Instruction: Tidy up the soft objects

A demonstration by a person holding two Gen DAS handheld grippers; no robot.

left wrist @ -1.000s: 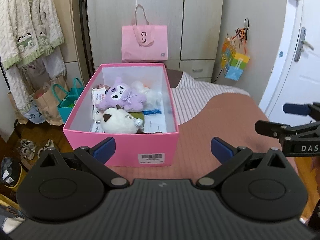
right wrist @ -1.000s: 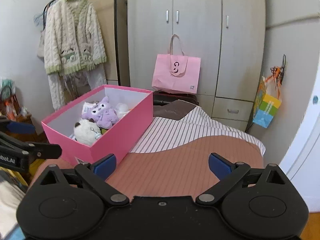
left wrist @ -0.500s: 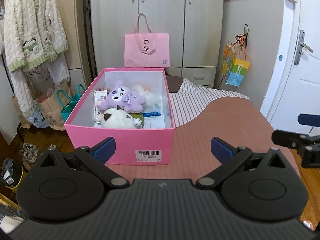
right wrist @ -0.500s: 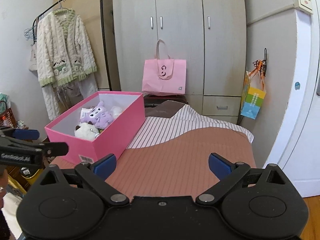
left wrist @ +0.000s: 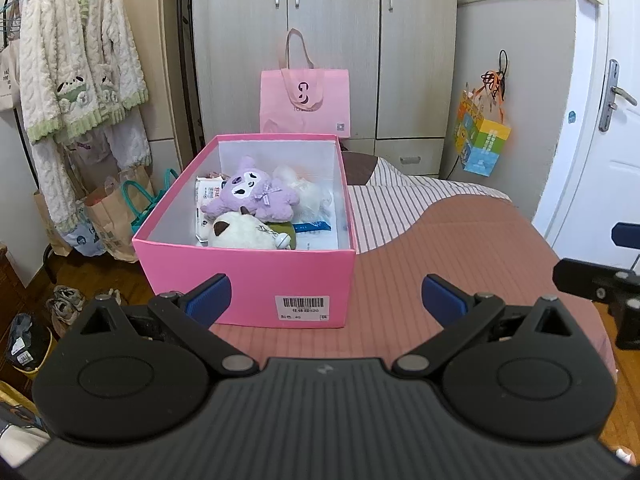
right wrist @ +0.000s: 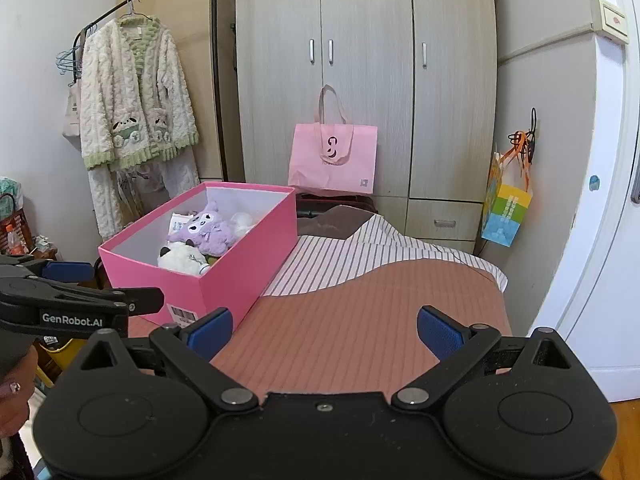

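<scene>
Left gripper (left wrist: 325, 298) spread wide, nothing between the blue pads (left wrist: 210, 294). Right gripper (right wrist: 323, 330) also spread, empty. Both hang above the near part of the bed (left wrist: 460, 248), clear of everything.

Pink box (left wrist: 248, 276) sits straight ahead of left gripper, barcode end facing it, long axis running away toward the wardrobe (left wrist: 328, 40). From right gripper the box lies ahead and off to the left, so left is nearer and better lined up.

Box holds a purple plush (left wrist: 252, 194) in the middle, a white plush with brown ears (left wrist: 244, 234) at the near end, a whitish soft thing (left wrist: 310, 194) on the right, plus flat packets (left wrist: 208, 200) beneath. No loose soft objects visible on the bedspread; sorting looks about finished.
</scene>
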